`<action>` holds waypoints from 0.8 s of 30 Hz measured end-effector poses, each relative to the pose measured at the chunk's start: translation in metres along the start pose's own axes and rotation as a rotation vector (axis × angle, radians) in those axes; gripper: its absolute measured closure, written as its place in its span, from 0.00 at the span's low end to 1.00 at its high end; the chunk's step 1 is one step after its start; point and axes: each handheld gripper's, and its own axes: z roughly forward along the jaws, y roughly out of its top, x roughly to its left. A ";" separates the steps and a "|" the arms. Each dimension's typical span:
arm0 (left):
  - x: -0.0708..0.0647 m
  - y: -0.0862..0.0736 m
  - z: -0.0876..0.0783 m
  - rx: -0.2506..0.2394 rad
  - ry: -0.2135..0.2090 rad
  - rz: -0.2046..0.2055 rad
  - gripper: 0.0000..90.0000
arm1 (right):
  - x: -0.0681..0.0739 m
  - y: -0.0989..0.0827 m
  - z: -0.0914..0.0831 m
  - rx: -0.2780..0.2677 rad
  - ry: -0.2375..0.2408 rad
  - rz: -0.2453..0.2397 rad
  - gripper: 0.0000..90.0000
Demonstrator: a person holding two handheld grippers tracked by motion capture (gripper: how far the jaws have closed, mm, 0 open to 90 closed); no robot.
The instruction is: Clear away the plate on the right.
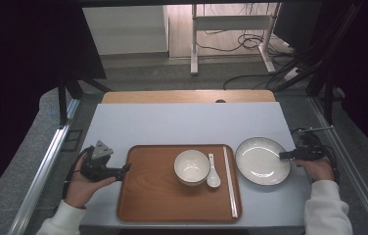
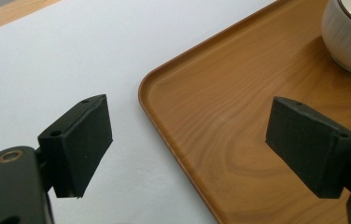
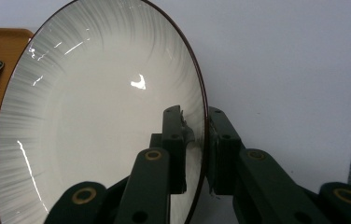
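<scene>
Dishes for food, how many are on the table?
2. A white ribbed ceramic bowl stands on the brown wooden tray. A round white plate with a dark rim lies right of the tray, its rim pinched by the right gripper.

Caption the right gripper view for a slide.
Right gripper jaws pinch the rim of the round white ribbed plate.

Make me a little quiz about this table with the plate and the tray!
1. True or false: the right gripper pinches the plate's rim.
2. Which thing lies on the wooden tray right beside the bowl? A) fork B) spoon C) cup
3. Fill in: the left gripper's jaws stand ____ over the tray's corner.

Key: 1 true; 2 B; 3 open
</scene>
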 end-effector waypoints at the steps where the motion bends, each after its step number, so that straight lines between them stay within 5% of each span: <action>1: 0.000 0.000 0.000 0.000 0.000 0.000 0.16 | 0.001 0.001 -0.001 0.000 -0.007 -0.009 0.89; 10: 0.000 0.000 0.000 0.003 0.002 0.005 0.16 | 0.017 0.005 -0.017 -0.036 -0.023 -0.068 0.93; 24: 0.001 0.000 -0.001 -0.004 0.004 -0.002 0.16 | 0.022 0.007 -0.025 -0.062 -0.020 -0.082 0.96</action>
